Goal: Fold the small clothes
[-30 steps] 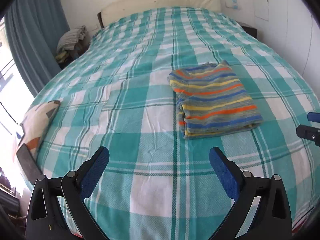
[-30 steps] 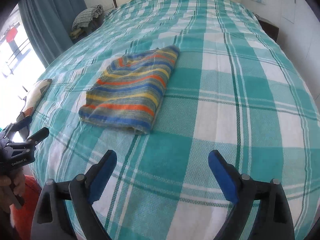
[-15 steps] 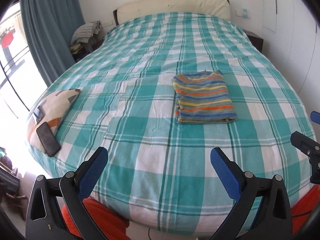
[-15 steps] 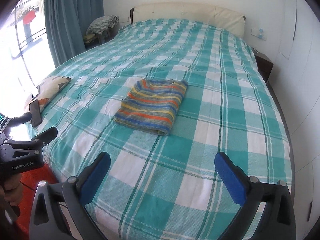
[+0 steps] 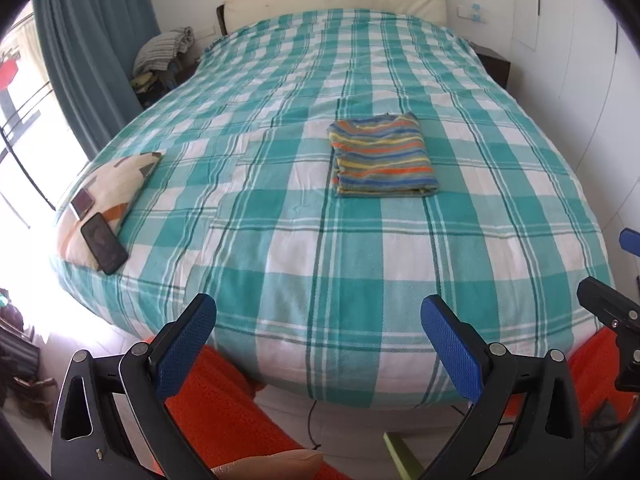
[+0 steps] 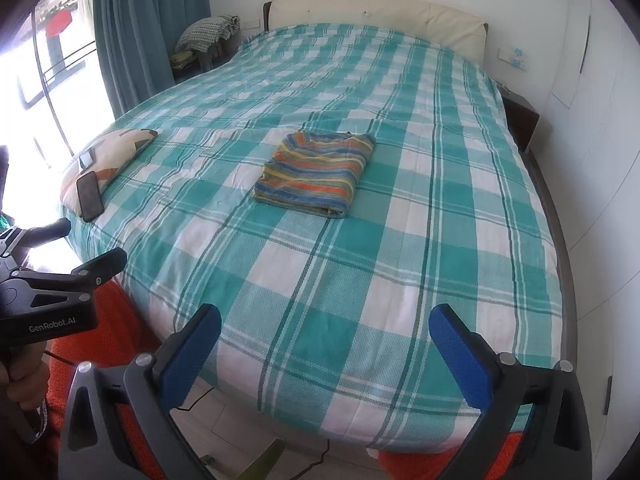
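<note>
At the left edge of the bed [image 5: 280, 280], a patterned pillow [image 5: 116, 176] lies on the teal-checked cover, with a dark phone [image 5: 104, 244] resting on its near end and a smaller device [image 5: 82, 202] just beyond it. Behind, a blue curtain [image 5: 92, 40] hangs by the window, and a heap of clothes [image 5: 164, 50] sits beside the headboard [image 5: 332, 0].

The left gripper [image 5: 318, 336] hangs over the foot of the bed, jaws spread wide, nothing between the blue pads [image 5: 186, 346]. Orange fabric [image 5: 224, 396] shows below it, off the mattress.

Toward the middle of the bed, slightly right of centre in the left view, the striped garment [image 5: 382, 156] lies folded into a neat rectangle, flat on the cover, well apart from both grippers and from the pillow.

The right gripper [image 6: 324, 352] is likewise released, its jaws at full spread and empty; they have just been opening a little further. In its view the garment [image 6: 320, 172] sits ahead and left of centre, and the left gripper's black body [image 6: 52, 292] shows at the left edge, held by a hand [image 6: 24, 380]. White wardrobe doors [image 6: 600, 160] line the right side.
</note>
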Action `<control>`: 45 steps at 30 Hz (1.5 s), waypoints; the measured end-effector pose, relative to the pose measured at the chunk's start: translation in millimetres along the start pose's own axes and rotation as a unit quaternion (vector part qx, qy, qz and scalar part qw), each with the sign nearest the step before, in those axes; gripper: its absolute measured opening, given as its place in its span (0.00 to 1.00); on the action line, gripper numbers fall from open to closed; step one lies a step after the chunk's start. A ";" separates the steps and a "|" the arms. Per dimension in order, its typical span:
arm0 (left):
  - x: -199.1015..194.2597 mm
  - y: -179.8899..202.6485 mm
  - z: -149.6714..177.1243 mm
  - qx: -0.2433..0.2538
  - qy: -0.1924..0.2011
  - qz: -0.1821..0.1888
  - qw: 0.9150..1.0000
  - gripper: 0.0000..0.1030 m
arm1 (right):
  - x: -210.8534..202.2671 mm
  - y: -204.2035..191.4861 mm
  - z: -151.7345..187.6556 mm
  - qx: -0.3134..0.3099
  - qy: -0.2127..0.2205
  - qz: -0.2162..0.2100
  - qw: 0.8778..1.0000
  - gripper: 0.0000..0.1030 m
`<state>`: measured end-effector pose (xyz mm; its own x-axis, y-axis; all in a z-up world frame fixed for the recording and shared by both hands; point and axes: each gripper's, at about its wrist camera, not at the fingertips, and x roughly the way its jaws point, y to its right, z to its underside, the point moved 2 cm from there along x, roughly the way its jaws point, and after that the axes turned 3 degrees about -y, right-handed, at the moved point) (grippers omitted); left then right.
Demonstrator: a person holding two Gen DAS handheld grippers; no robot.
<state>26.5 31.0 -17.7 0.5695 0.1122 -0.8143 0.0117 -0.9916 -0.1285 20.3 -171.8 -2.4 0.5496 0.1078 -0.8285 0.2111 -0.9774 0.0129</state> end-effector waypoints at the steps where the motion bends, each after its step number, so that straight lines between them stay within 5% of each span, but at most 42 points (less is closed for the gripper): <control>1: -2.0 0.8 3.5 0.002 -0.002 0.002 1.000 0.99 | -4.1 -1.2 4.3 0.001 -0.004 -0.001 1.000 0.99; 28: -50.2 -10.4 27.9 0.001 0.023 -0.006 1.000 0.99 | -69.8 -18.9 33.2 0.013 0.034 0.035 0.999 0.99; 45: -63.9 -2.8 29.2 0.005 0.052 0.002 0.999 1.00 | -74.4 -15.9 45.4 0.018 0.033 0.040 0.999 0.99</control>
<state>-33.9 28.6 18.1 0.6517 0.0995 -0.7519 0.0001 -0.9914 -0.1312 -60.7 -172.5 33.6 0.6158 0.0406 -0.7869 0.1365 -0.9891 0.0559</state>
